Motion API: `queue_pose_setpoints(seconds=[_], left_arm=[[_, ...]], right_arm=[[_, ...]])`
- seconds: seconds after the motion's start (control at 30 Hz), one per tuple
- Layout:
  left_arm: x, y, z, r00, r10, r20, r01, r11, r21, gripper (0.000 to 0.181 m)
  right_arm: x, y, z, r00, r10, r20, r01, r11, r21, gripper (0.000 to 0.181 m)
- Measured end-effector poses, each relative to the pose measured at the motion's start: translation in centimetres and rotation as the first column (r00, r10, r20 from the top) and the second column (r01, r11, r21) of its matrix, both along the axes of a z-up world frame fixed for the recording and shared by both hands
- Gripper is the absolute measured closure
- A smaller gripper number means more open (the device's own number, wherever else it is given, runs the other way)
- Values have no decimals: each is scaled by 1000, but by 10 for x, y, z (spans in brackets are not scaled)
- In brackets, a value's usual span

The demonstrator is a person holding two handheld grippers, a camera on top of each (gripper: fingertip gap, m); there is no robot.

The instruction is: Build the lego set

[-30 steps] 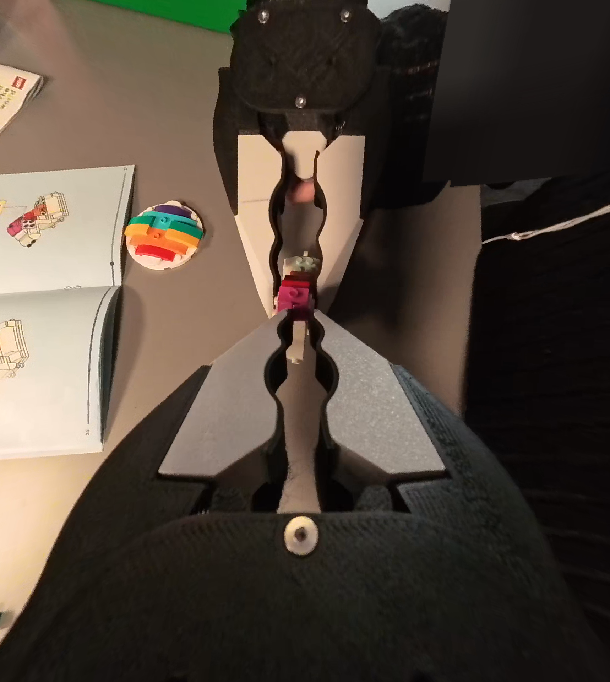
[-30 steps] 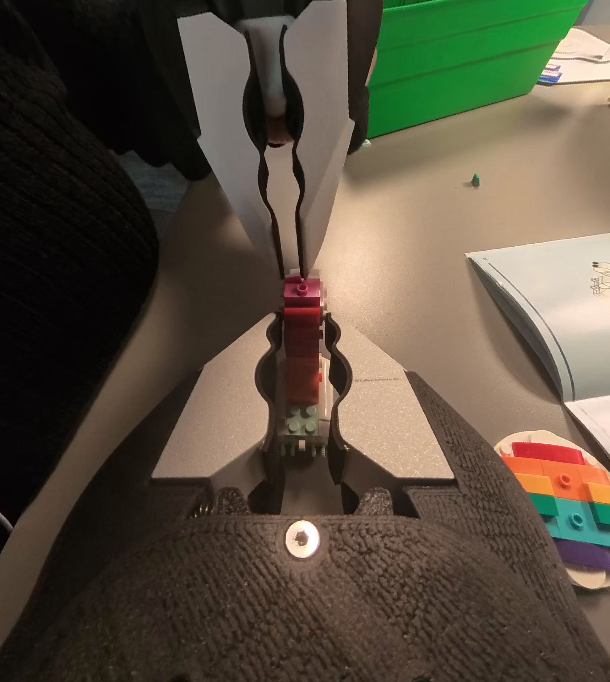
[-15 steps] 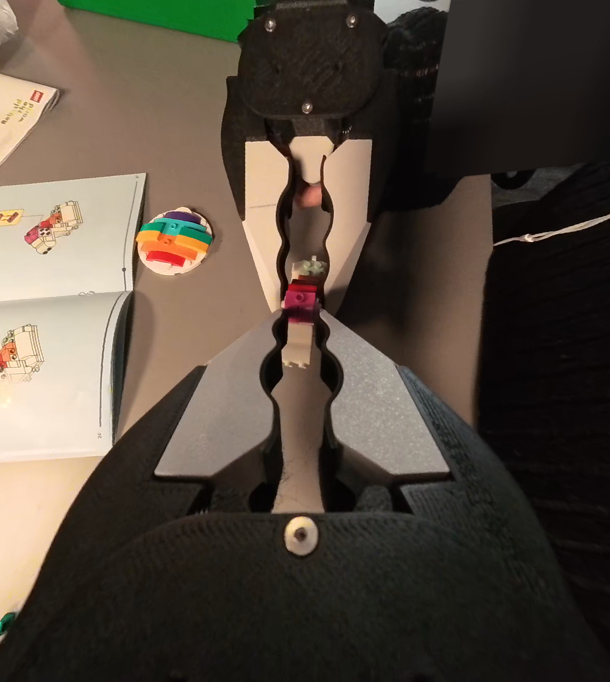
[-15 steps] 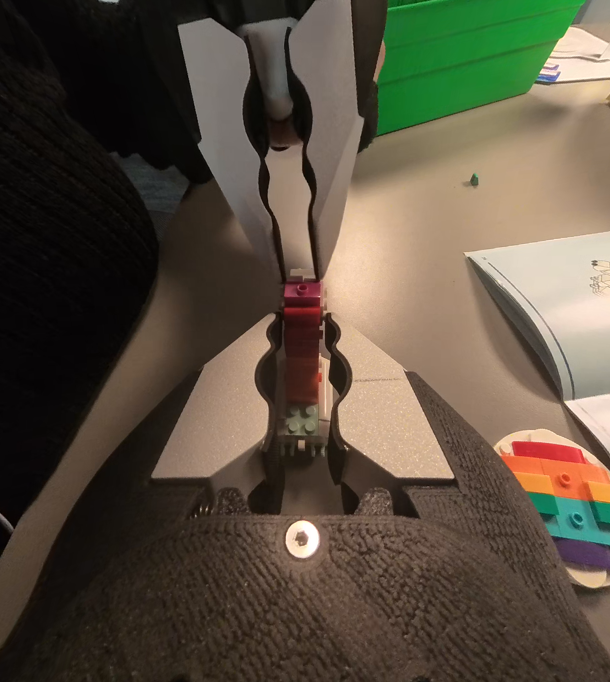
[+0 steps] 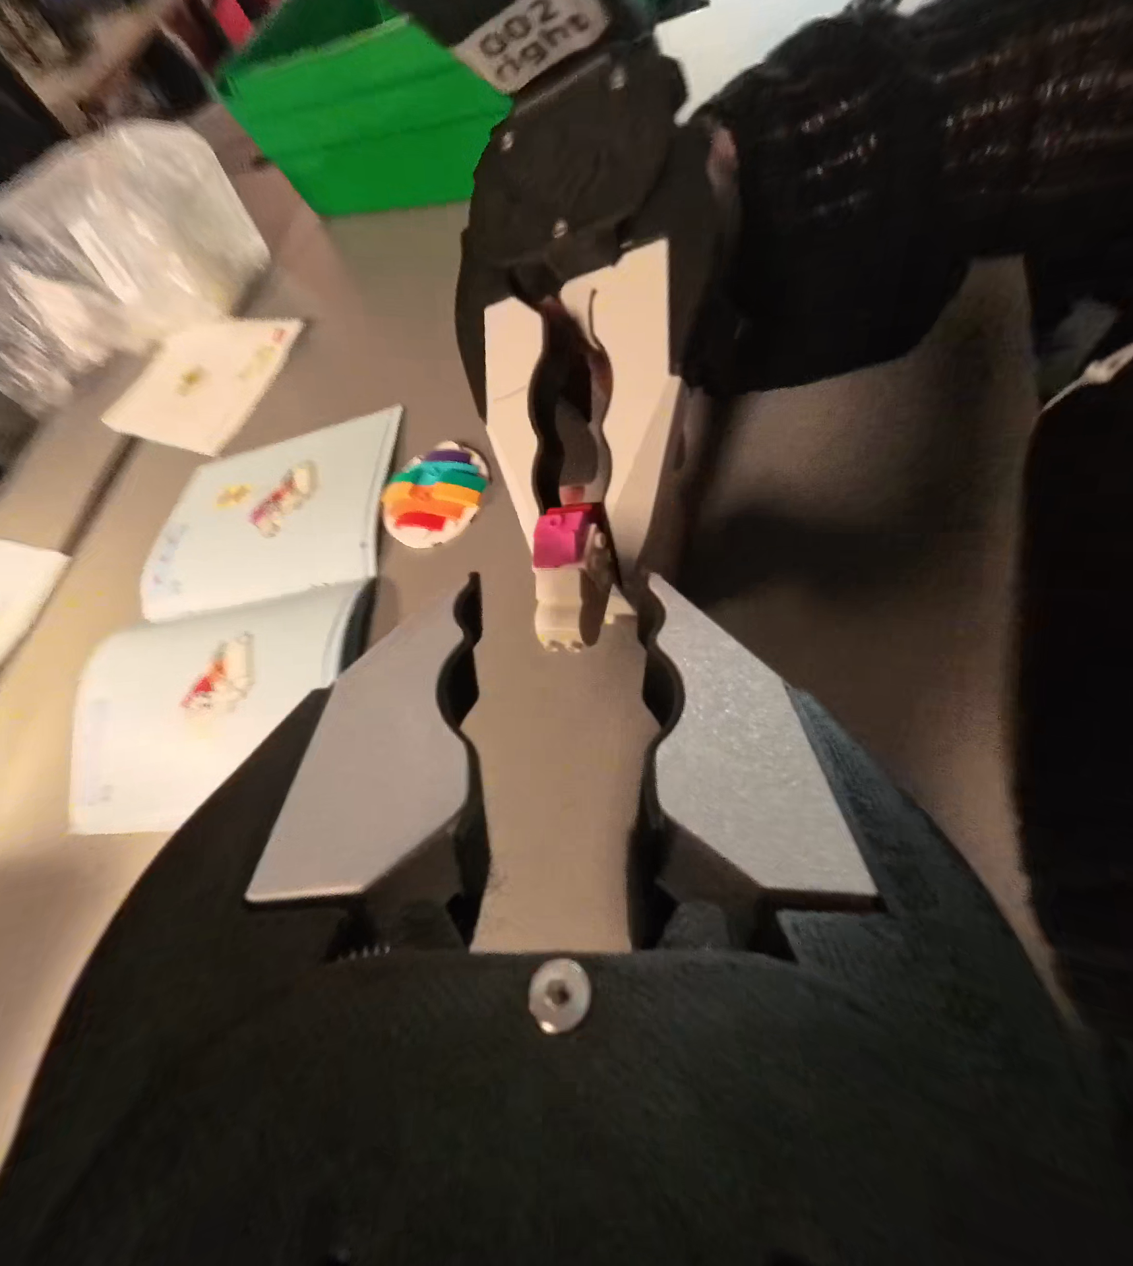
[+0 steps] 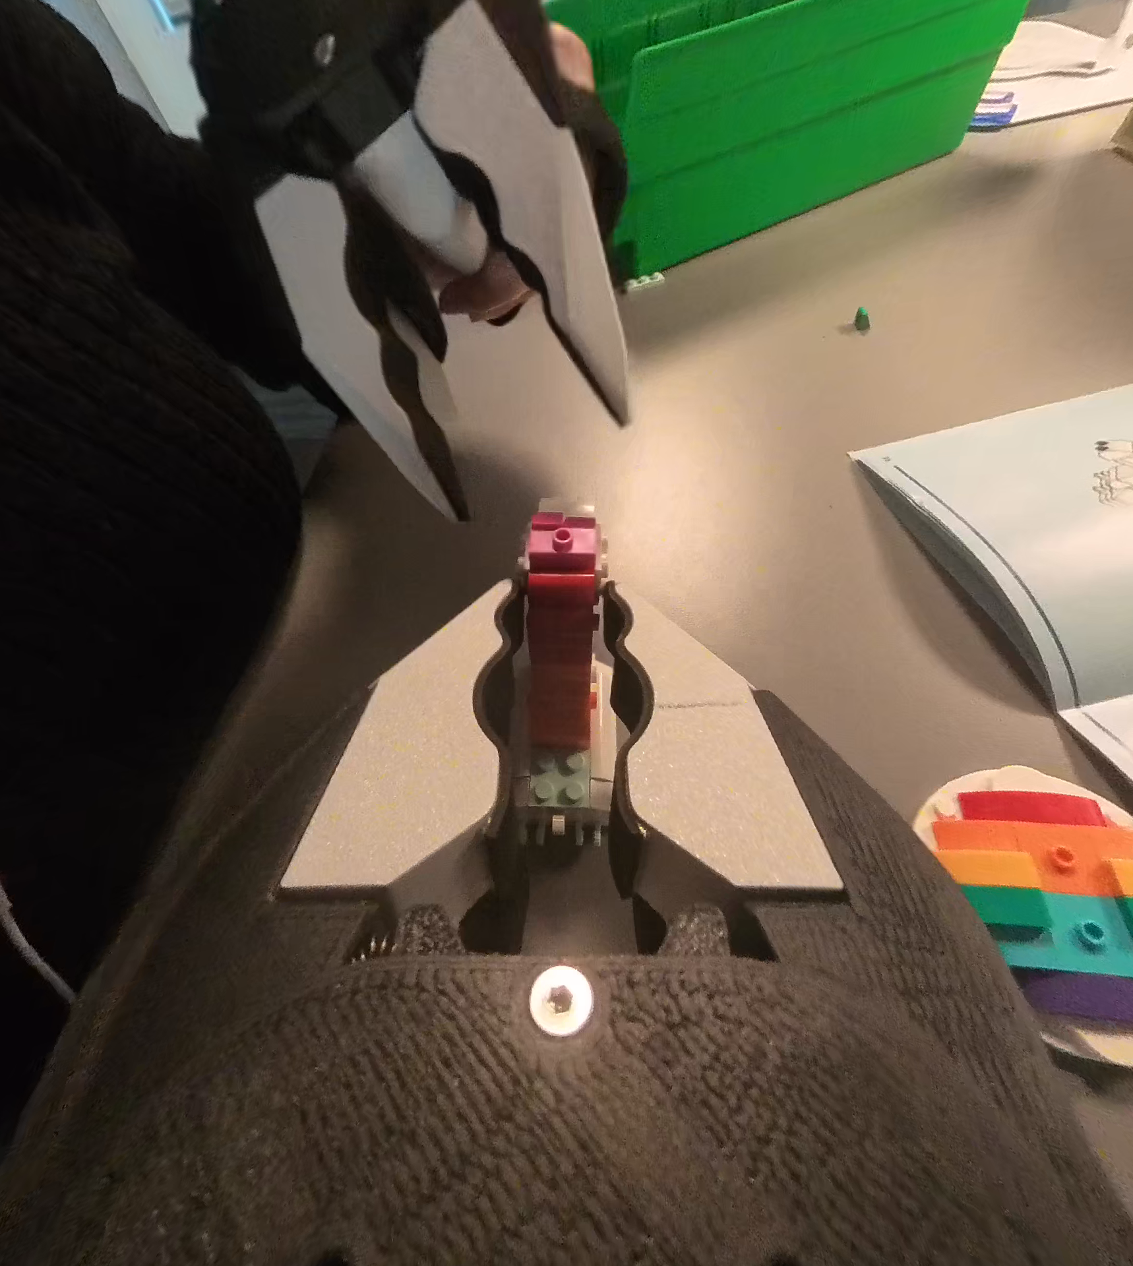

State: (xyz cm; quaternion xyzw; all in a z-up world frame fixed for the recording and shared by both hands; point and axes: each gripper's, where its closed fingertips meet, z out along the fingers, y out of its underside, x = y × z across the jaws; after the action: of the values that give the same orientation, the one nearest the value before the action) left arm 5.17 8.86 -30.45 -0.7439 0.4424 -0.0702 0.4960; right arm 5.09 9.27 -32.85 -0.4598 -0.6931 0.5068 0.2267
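My right gripper (image 6: 562, 590) is shut on a small lego model (image 6: 560, 651) of magenta, red, orange and grey-green bricks, held above the table. In the left wrist view the model (image 5: 558, 548) sticks out of the right gripper's pale fingers (image 5: 516, 383), with a white piece at its near end. My left gripper (image 5: 564, 589) is open and empty, its tips on either side of that white end without touching it. In the right wrist view the left gripper (image 6: 540, 466) is tilted, just beyond the model.
A round white plate with rainbow bricks (image 5: 433, 503) (image 6: 1057, 904) lies on the grey table beside an open instruction booklet (image 5: 262, 548) (image 6: 1064, 534). A green bin (image 5: 358, 116) (image 6: 790, 123) stands at the back. Clear plastic bags (image 5: 105, 226) lie far left. A tiny green piece (image 6: 862, 318) lies loose. My two grippers' fingertips are within a few centimetres of each other.
My left gripper has opened, let go of the model's white end and tilted away slightly. My right gripper still holds the model.
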Motion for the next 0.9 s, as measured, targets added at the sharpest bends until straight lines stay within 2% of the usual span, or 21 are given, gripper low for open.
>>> queue_pose_setpoints(seconds=[0.03, 0.17, 0.37, 0.6, 0.9], left_arm=[[-1, 1, 3, 999, 0, -46, 3, 997, 80, 131], [13, -9, 11, 964, -68, -258, 154, 931, 330, 140], [13, 0, -3, 868, -12, -497, 250, 875, 416, 140], [12, 6, -6, 833, 0, -554, 288, 854, 433, 138], [14, 7, -7, 837, 8, -548, 291, 841, 456, 145]], right_arm=[[1, 0, 1, 1000, 3, 0, -3, 1000, -21, 160], [2, 0, 7, 1000, 11, -3, -12, 993, -113, 160], [3, -2, 12, 999, 30, -9, -32, 982, -188, 160], [4, -4, 12, 999, 43, 2, -42, 976, -214, 160], [5, -6, 14, 998, 62, 6, -59, 966, -253, 160]])
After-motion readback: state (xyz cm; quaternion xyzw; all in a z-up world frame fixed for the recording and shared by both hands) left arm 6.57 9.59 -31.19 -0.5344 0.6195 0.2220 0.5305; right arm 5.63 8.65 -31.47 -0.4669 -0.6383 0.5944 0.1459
